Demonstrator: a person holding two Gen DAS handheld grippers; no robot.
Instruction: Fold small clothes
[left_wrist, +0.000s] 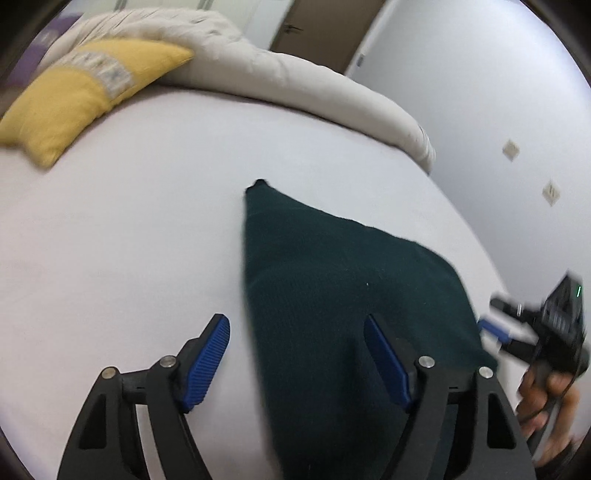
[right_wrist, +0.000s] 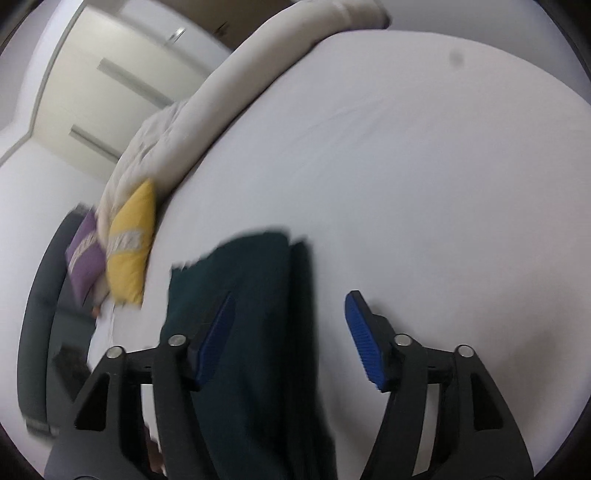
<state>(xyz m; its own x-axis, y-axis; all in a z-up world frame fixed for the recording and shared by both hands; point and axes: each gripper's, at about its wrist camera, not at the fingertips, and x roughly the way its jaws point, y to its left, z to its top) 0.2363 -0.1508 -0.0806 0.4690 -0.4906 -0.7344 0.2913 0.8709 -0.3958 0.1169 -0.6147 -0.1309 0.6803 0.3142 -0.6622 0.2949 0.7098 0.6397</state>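
a: status of the garment?

b: the dark green garment lies on the white bed sheet, in the near part of the bed. in the left wrist view it tapers to a point on the far side. in the right wrist view it shows a folded double edge along its right side. both views are motion-blurred, so the number of layers cannot be confirmed.

a: status of the grippers?

b: the left gripper is spread wide and holds nothing. its left pad sits over bare sheet and its right pad sits over the cloth, so the garment's left edge runs between them. the right gripper is also spread wide and holds nothing. its left pad is over the cloth and its right pad is over bare sheet. contact with the fabric cannot be determined.

a: failure modes from here?

b: judgement only. a closure at the present straddle may pinch the sheet along with the cloth, and the sheet would then lift. a grasp that takes one layer only would let the existing fold fall open. uneven pull between the two grippers would skew the edges. the yellow cushion and the rolled duvet lie well apart on the far side and pose no obstruction.
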